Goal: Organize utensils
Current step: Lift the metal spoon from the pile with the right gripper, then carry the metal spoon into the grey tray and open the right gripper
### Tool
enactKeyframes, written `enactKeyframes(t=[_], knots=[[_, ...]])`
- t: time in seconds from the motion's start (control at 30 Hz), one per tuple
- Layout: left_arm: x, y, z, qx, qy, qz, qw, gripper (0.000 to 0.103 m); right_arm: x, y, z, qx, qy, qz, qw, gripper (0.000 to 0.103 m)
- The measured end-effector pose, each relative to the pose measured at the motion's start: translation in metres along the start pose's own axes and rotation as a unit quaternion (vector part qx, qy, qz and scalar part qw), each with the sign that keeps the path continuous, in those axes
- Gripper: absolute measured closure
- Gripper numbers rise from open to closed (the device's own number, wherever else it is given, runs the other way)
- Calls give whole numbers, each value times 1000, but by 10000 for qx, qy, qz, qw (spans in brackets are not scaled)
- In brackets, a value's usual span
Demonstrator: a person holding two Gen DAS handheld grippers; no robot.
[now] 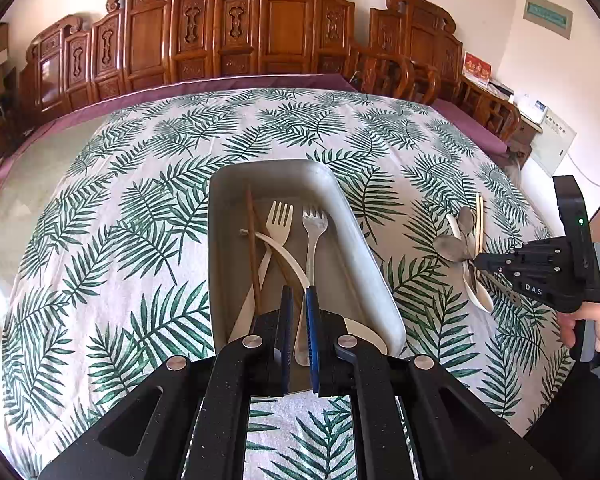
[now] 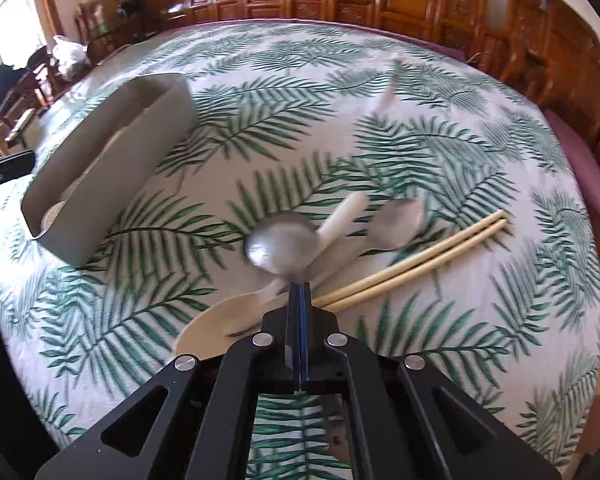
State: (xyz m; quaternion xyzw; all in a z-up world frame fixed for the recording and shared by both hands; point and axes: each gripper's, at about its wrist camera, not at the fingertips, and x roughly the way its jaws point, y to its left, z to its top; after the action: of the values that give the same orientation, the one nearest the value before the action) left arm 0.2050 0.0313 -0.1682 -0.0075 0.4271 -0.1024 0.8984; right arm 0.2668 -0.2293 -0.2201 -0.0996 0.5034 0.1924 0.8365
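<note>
Clamping the right gripper (image 2: 299,286) fully closed, apparently on the neck of a shiny steel spoon with a round bowl (image 2: 282,244), so as to be lifting it clear of the loose pile without dragging its neighbours. Leaving behind, for now, a pair of cream chopsticks (image 2: 420,258), a second steel spoon (image 2: 400,224) and a cream plastic spoon (image 2: 208,328), all lying crossed and touching on the leaf-patterned surface (image 2: 260,128), towards its right edge and well apart from the tray. Keeping the grey rectangular tray (image 1: 380,280) towards the near edge as the collecting place, already carrying a cream plastic fork (image 1: 278,216), a steel fork (image 1: 313,220), brown wooden chopsticks (image 1: 254,248) and a curved white spoon (image 1: 288,256), laid roughly lengthwise. Hovering the left gripper (image 1: 299,312) over the tray's near end, nearly closed; not telling clearly whether pinching anything, probably steadying the tray.
</note>
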Motion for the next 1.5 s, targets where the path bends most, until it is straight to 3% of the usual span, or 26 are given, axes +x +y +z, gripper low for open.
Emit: enactKeyframes(t=[0.27, 0.53, 0.67, 0.77, 0.87, 1.03, 1.2, 1.5], knots=[[-4, 2, 1, -25, -39, -49, 10000, 98, -7, 2, 8, -134, -37, -121, 9998, 101], [-8, 4, 1, -62, -45, -70, 9999, 98, 7, 11, 8, -401, 260, -141, 9988, 83], [-8, 5, 2, -75, -46, -92, 9999, 98, 13, 1, 17, -103, 443, -11, 9990, 72], [-8, 3, 2, -60, -57, -106, 9999, 97, 19, 1, 24, 37, 559, 96, 9984, 72], [-10, 4, 3, -69, -68, -100, 9999, 98, 22, -9, 25, 495, 664, 607, 9947, 88], [-11, 8, 3, -125, -87, -108, 9998, 98, 17, -6, 19, 573, 594, 533, 9952, 97], [-13, 10, 4, -131, -113, -133, 9998, 98, 0, 0, 16, 471, 415, 288, 9976, 97], [-19, 13, 6, -152, -210, -154, 9995, 98, -50, 12, 37, 429, -160, 475, 9978, 97]])
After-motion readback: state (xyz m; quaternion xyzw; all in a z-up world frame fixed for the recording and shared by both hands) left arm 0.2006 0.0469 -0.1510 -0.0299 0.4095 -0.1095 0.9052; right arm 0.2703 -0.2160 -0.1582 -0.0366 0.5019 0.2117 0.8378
